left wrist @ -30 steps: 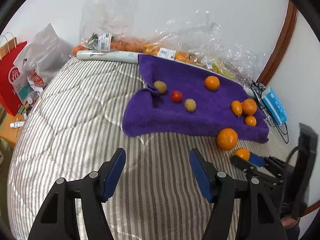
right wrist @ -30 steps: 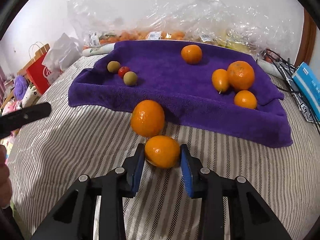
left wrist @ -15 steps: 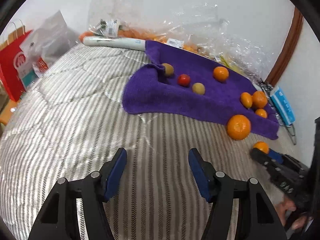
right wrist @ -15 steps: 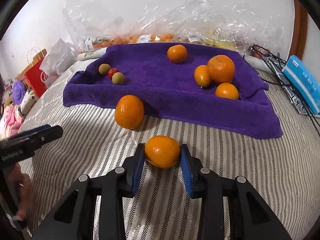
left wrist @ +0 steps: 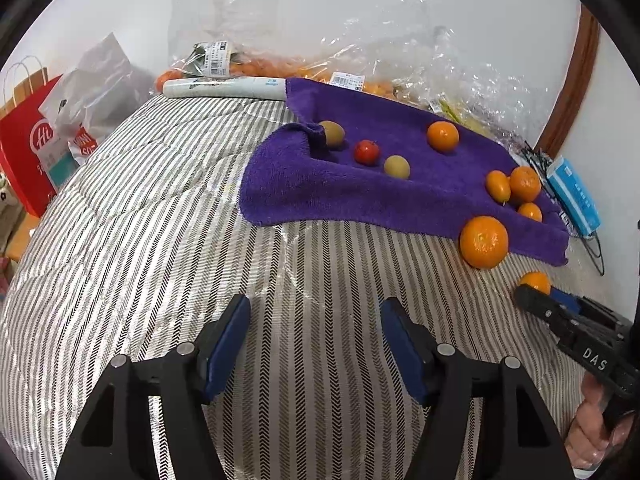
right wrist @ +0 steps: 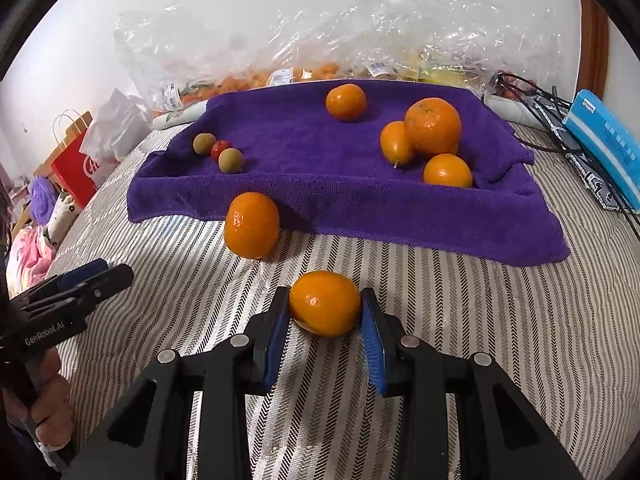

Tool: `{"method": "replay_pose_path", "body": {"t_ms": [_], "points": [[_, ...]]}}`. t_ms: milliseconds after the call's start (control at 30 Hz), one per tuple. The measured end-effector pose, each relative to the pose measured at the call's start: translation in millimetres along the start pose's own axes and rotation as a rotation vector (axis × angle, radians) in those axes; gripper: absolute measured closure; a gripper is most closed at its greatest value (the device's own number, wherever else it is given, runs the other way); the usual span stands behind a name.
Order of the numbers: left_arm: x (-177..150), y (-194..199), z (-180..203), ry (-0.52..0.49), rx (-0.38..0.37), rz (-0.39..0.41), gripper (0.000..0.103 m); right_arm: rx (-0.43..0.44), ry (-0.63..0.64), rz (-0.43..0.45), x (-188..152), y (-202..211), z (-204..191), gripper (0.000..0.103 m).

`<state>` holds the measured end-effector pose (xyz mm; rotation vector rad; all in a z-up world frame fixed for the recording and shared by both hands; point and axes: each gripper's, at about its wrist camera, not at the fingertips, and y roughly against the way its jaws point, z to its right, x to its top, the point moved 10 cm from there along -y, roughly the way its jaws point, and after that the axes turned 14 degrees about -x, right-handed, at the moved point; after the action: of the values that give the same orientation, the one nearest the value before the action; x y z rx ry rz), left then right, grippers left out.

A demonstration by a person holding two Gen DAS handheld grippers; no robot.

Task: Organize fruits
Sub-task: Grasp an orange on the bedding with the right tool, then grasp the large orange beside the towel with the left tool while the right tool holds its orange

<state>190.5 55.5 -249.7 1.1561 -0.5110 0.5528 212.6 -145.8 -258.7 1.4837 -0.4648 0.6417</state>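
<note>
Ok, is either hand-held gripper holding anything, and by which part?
The right hand-held gripper clamps a small orange across its sides. The left hand-held gripper is open, holding nothing.

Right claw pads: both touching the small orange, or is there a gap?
Touching. The right wrist view shows the right claw with both blue pads pressed against the sides of the small orange, no gap on either side.

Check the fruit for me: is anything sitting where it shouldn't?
Yes. One large orange lies off the purple towel, on the striped cover at the towel's front edge, while six other fruits sit on the towel. A smaller orange is off it too, clamped in the right gripper.
</note>
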Motion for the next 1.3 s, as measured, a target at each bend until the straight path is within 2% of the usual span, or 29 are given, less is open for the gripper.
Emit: {"method": "replay_pose_path", "body": {"t_ms": [200,333,633,900,1267,1300], "points": [[-0.9,0.3,6.3,-0.034,-0.016,-0.018,0.038,0.014,-0.009,0.025,0.7,6.8,2.6,0.068],[1.8,1.6,19.3,-0.022,-0.068,-0.028,0.039,-0.040,0.022,0.073,2.8,16.3,15.3,0.068],[22.2,-10.1,70.9,-0.112,-0.123,-0.019,0.039,-0.119,-0.013,0.106,7.4,30.5,72.5,0.068],[30.4,-31.7,113.4,-0.188,-0.176,-0.023,0.039,-0.119,-0.049,0.091,0.9,31.9,100.3,0.068],[33.2,-77.2,122.5,-0.193,-0.118,-0.070,0.040,-0.120,-0.031,0.086,-6.3,28.6,104.9,0.068],[33.2,-80.2,121.4,-0.192,-0.112,-0.073,0.043,-0.119,-0.027,0.083,-6.6,27.6,104.6,0.068]]}}
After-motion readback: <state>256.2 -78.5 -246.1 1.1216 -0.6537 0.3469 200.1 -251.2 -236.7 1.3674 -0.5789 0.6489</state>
